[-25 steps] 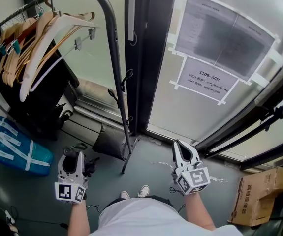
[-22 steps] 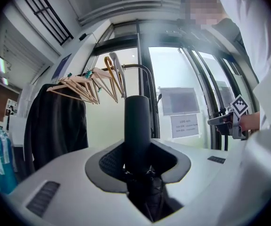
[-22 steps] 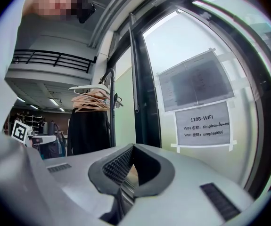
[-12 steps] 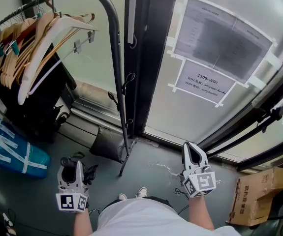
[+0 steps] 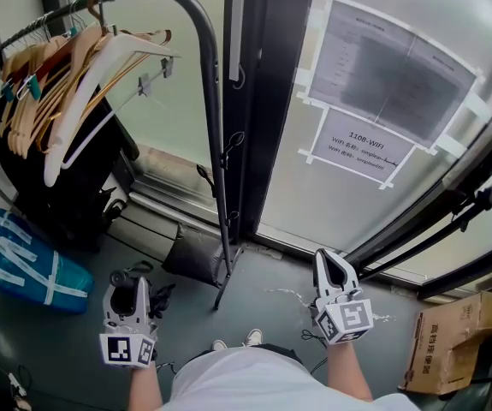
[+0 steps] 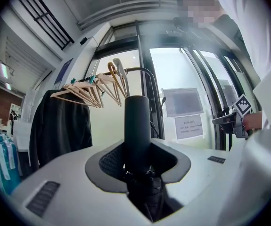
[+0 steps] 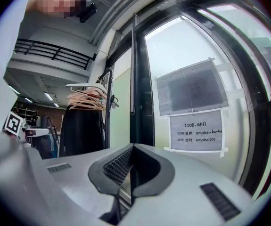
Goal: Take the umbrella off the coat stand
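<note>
A black folded umbrella (image 6: 136, 126) stands upright between the pads of my left gripper (image 6: 137, 161), which is shut on its handle. In the head view the left gripper (image 5: 127, 284) is low at the left, away from the coat stand (image 5: 216, 152), and the umbrella's dark fabric (image 5: 158, 297) shows beside it. The coat stand is a black metal frame with small hooks on its post. My right gripper (image 5: 332, 264) is held low at the right, facing the glass door. Its jaws (image 7: 130, 169) are shut with nothing between them.
Wooden and white hangers (image 5: 66, 75) and a dark coat (image 5: 66, 187) hang on the stand's rail. A blue bag (image 5: 23, 264) lies on the floor at the left and a cardboard box (image 5: 451, 336) at the right. Paper notices (image 5: 361, 148) are taped to the glass door.
Both grippers stay about where they were, and the left keeps its hold on the umbrella. Only the head view has shifted slightly.
</note>
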